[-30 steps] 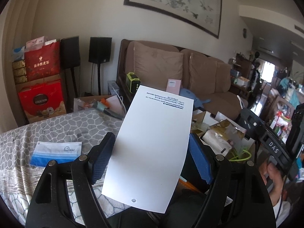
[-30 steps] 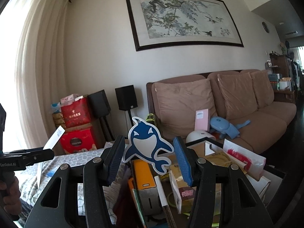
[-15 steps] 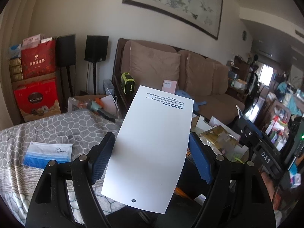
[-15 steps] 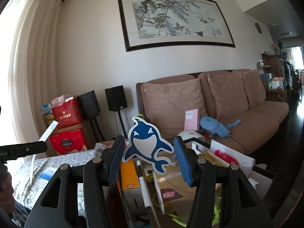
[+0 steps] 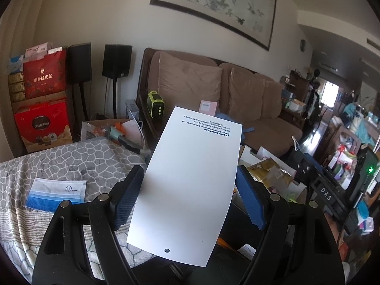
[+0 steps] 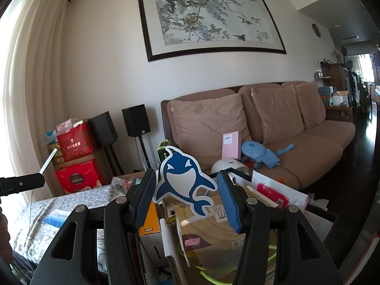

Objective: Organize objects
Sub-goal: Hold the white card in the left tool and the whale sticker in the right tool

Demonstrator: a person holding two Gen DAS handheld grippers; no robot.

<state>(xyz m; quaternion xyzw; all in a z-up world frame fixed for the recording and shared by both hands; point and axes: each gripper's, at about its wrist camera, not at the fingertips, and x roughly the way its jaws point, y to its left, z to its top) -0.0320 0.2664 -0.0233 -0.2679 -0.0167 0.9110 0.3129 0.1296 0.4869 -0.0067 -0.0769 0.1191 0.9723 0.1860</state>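
Left gripper [image 5: 187, 197]: the jaws are set wide and close on the two long edges of a white card [image 5: 192, 180]. The card lies flat between the pads, printed end pointing away, a small hole at the near end. It is held in the air, over the edge of a grey patterned cover [image 5: 71, 156] and the dark gap beside it.

Right gripper [image 6: 185, 197]: the jaws stand at a medium width with a blue whale-shaped tag [image 6: 184, 180] between them. The flippers reach toward both pads; whether the pads actually press on them cannot be told from this view. The tag is upright in the air, above an open box of mixed goods [image 6: 213, 235].

Progress, as a judgement:

- Done: both items are lifted clear of any surface.
- Not done: neither item has been set down. No sorted pile or target spot for them is visible.
- Left over: a pack of face masks [image 5: 55, 193] lies on the grey cover, and the box below the right gripper is full of loose packets — an orange carton [image 6: 148, 220], paper bags, a green cord.

The task appears to be in an early or middle stage — two items in transit, much clutter untouched. The sofa [image 6: 296, 147] behind also carries loose things, among them a pink box [image 6: 230, 143].
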